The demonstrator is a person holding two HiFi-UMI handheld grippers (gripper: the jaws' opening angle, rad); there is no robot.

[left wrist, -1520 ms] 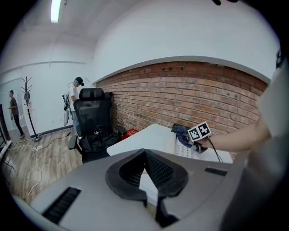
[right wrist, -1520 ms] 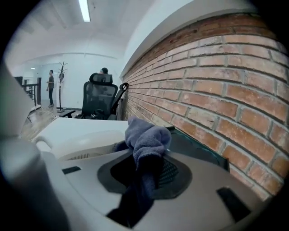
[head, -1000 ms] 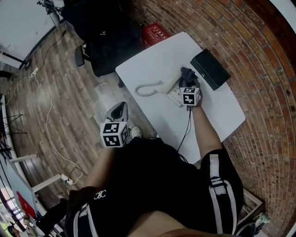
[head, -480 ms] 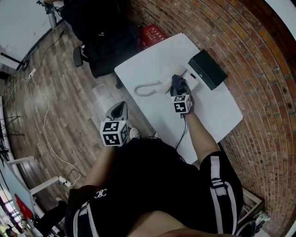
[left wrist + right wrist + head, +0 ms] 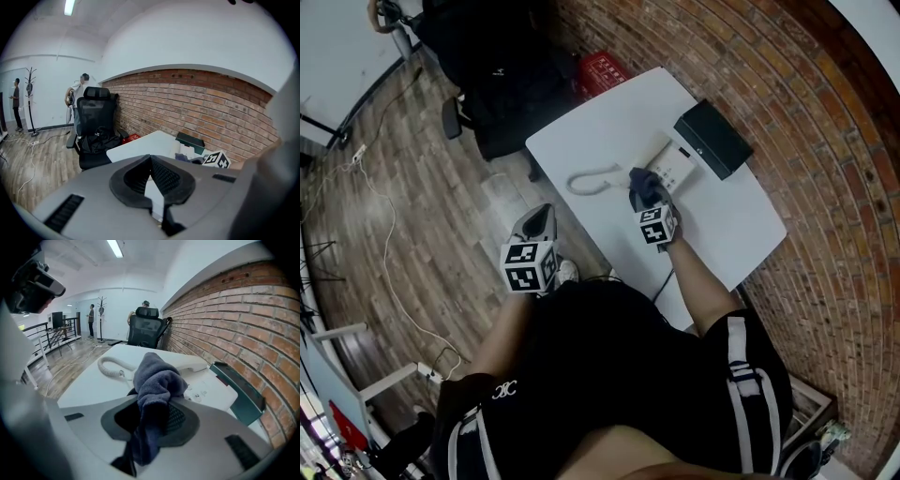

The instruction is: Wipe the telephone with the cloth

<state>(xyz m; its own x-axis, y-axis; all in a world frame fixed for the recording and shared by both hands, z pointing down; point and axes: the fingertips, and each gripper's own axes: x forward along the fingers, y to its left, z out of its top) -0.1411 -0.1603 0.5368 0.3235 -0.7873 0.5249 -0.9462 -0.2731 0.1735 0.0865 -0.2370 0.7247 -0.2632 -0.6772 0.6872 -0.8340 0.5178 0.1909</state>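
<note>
White rectangular surface (image 5: 600, 131) beside a red brick wall (image 5: 825, 122). Only the right gripper view shows the right gripper's (image 5: 157, 404) jaws clamped on the dark blue cloth (image 5: 154, 376). The left gripper's (image 5: 151, 161) jaws are together.

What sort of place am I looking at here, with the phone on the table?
Most likely an office or a similar workspace. A desk telephone sits on a white table against a brick wall, and a black office chair stands on the wood floor nearby.
</note>
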